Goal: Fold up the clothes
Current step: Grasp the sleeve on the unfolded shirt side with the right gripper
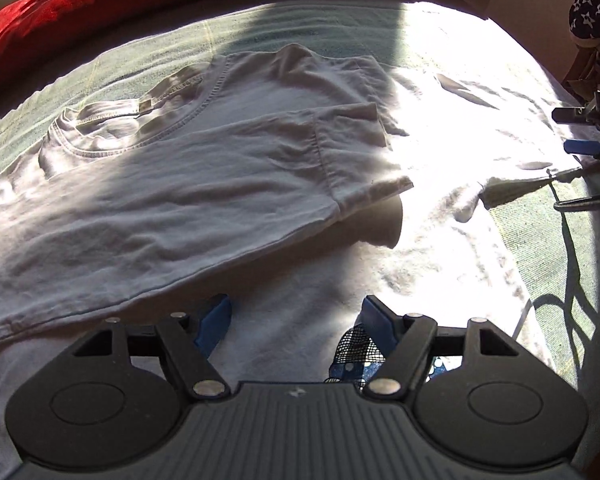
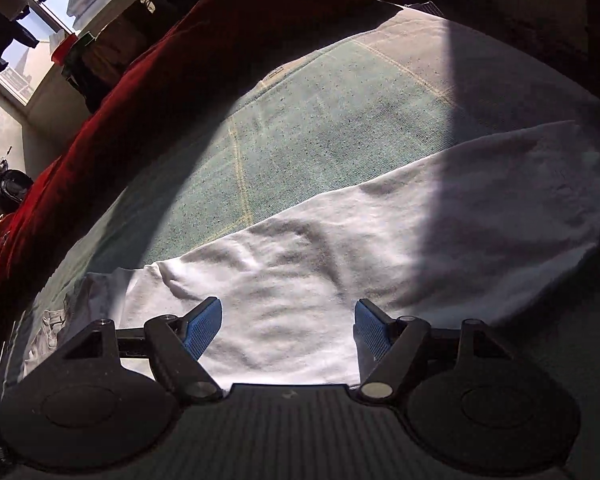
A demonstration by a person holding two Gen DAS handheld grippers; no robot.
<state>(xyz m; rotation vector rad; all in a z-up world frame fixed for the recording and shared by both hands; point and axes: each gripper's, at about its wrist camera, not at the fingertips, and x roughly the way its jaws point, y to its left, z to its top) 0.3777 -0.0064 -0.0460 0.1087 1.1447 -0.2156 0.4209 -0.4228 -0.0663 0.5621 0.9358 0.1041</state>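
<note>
Hovering over a white T-shirt [image 1: 204, 168] half folded on the green bed cover [image 2: 320, 128] | my left gripper [image 1: 296, 318] spread apart, empty, shirt at 12 o'clock | my right gripper [image 2: 288, 322] likewise apart above white fabric | red blanket [image 1: 100, 4] at 11 o'clock

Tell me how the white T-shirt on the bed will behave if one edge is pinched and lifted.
The white T-shirt is probably floppy: it lies wrinkled and one side is already folded over itself. It looks thin, so likely light, and it would drape from the pinch point. The folded sleeve may well slide open when lifted, since nothing pins it.
</note>
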